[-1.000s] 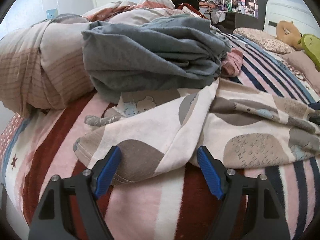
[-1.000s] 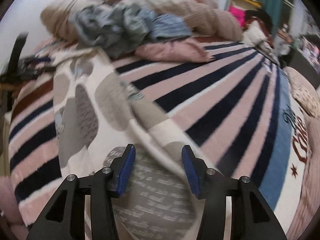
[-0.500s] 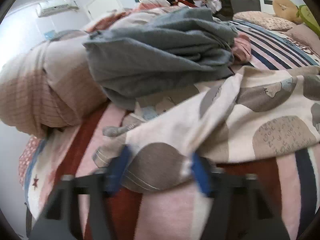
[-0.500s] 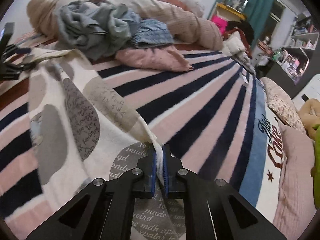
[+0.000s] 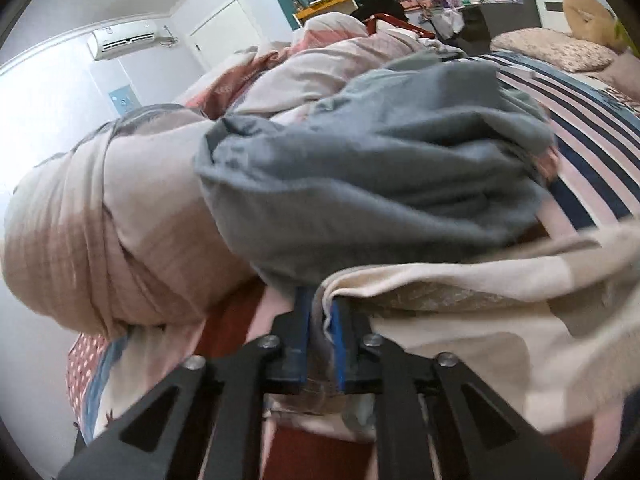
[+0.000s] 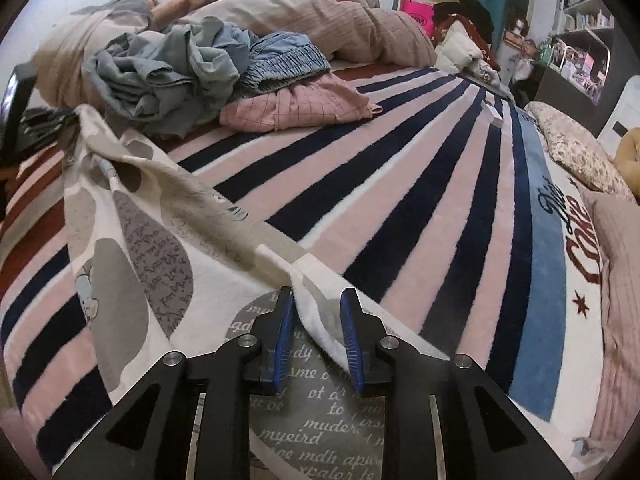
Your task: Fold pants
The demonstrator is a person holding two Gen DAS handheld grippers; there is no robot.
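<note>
The pants are cream with grey patches and script print, and lie spread across the striped bed blanket. My left gripper is shut on a bunched edge of the pants, which it holds raised in front of the grey clothes pile; its jaws are opening slightly. That raised corner shows at the far left of the right wrist view. My right gripper is opening: a fold of the pants runs between its blue pads and touches only the left pad.
A heap of grey clothes lies just beyond the left gripper, beside a rolled pink quilt. In the right wrist view the heap, a blue garment and a pink checked one lie at the back. Pillows sit at right.
My left gripper closed on the pants' edge and carried it up toward the grey heap. My right gripper pinched a fold shut, then parted its pads again.
</note>
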